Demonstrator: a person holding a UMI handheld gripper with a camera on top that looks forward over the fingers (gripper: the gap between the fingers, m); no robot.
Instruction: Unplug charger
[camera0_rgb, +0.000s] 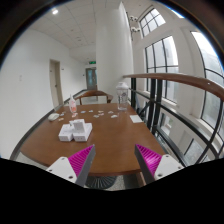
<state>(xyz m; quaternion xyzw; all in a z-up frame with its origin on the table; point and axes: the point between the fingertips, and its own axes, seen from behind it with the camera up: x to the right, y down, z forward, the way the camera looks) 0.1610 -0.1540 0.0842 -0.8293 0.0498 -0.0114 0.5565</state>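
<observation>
My gripper (114, 160) is open, its two magenta pads (82, 158) wide apart with nothing between them. It hangs over the near edge of a long brown wooden table (110, 140). On the table, beyond the left finger, lies a cluster of small white boxes or adapters (74, 130). I cannot make out a charger, a cable or a socket for certain.
A bottle (123, 102) and a small pink item (73, 103) stand at the table's far end, with papers (136, 118) to the right. A chair (92, 96) stands behind the table. A dark railing (185, 85) and large windows run along the right.
</observation>
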